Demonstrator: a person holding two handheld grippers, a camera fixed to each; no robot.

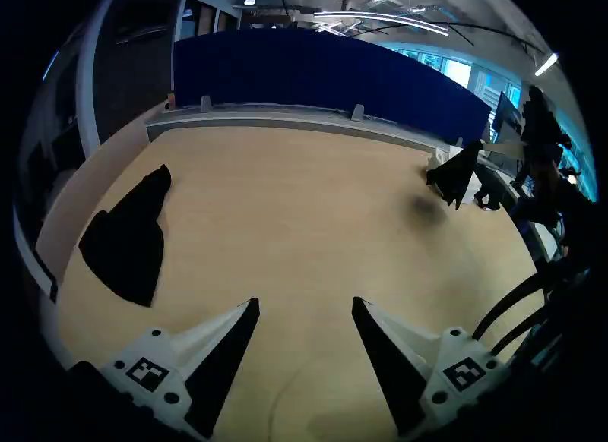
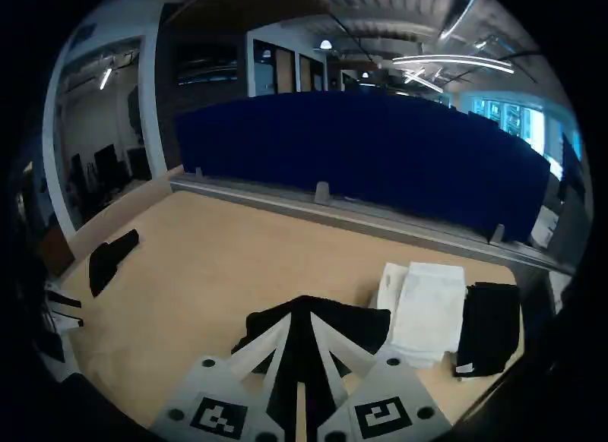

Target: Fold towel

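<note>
My left tongs (image 1: pixel 304 301) hang spread above the desk (image 1: pixel 304 214), lower centre of frame; my right tongs (image 2: pixel 304 311) pinch a black towel (image 2: pixel 361 324).

At the one bench (image 2: pixel 213 252) there are four towels, three black and one white: the left-edge black towel (image 2: pixel 112 261), the middle black towel (image 2: pixel 365 324), the right-edge black towel (image 2: pixel 490 328) and the white towel (image 2: pixel 429 309) beside it.
</note>
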